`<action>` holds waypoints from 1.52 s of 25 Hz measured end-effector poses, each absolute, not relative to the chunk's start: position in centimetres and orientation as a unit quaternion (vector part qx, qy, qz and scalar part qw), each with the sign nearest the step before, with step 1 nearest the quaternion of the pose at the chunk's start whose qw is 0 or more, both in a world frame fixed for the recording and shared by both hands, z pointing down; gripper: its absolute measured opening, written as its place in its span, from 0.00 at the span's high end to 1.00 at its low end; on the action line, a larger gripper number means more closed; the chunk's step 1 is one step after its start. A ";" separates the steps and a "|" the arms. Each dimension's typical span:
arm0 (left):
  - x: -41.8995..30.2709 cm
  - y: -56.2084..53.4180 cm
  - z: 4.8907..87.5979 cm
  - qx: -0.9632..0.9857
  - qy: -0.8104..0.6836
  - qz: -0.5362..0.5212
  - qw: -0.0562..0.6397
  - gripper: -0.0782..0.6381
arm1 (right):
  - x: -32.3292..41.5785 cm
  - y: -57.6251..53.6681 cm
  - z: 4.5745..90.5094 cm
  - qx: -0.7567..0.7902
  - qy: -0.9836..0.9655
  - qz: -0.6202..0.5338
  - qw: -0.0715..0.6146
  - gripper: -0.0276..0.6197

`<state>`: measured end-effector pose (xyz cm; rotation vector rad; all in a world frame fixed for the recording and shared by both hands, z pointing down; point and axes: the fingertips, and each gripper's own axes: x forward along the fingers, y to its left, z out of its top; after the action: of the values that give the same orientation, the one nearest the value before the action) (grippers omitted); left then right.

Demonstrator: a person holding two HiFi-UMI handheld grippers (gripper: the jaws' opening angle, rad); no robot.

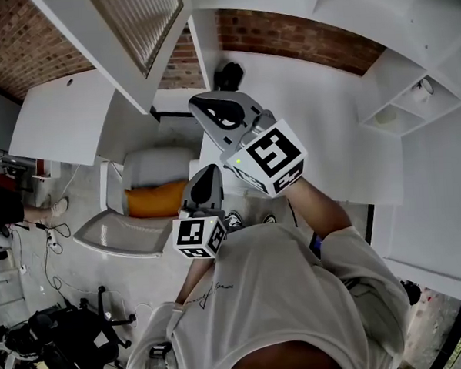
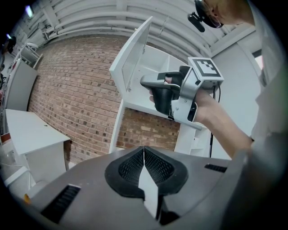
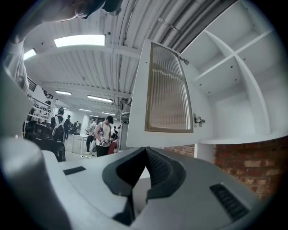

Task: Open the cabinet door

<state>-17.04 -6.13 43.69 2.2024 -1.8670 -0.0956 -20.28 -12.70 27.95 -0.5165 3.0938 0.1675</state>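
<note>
The white cabinet door [image 1: 134,27] with its ribbed glass pane [image 3: 168,90] stands swung open, away from the cabinet. Behind it the bare white shelves [image 3: 238,76] show. My right gripper [image 1: 203,106] is raised just below the door's lower edge, apart from it. Its jaws are shut with nothing between them [image 3: 146,150]. My left gripper [image 1: 208,173] hangs lower and nearer my body, also shut and empty [image 2: 144,150]. From the left gripper view the right gripper [image 2: 155,85] shows in front of the open door [image 2: 132,54].
A brick wall [image 1: 300,37] runs behind the cabinet. A chair with an orange cushion [image 1: 156,199] and a white desk [image 1: 61,119] stand at the left. Cables and dark gear [image 1: 61,335] lie on the floor. Several people [image 3: 104,134] stand far off.
</note>
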 end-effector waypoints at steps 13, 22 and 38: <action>-16.1 -6.8 44.0 0.766 -0.629 -0.026 0.127 0.87 | -15.4 -14.9 30.8 -0.220 0.974 0.040 -0.036 0.92; -15.6 -7.5 43.9 0.774 -0.620 -0.027 0.125 0.87 | -11.5 -16.4 33.9 -0.262 0.963 0.010 -0.064 0.92; -13.9 -9.0 44.3 0.790 -0.598 -0.018 0.132 0.87 | -3.9 -16.9 40.3 -0.327 0.935 -0.053 -0.128 0.92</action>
<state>-13.87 -8.96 44.26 2.2936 -1.7368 -0.0530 -3.87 -16.93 40.31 -1.1197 3.2023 -0.1830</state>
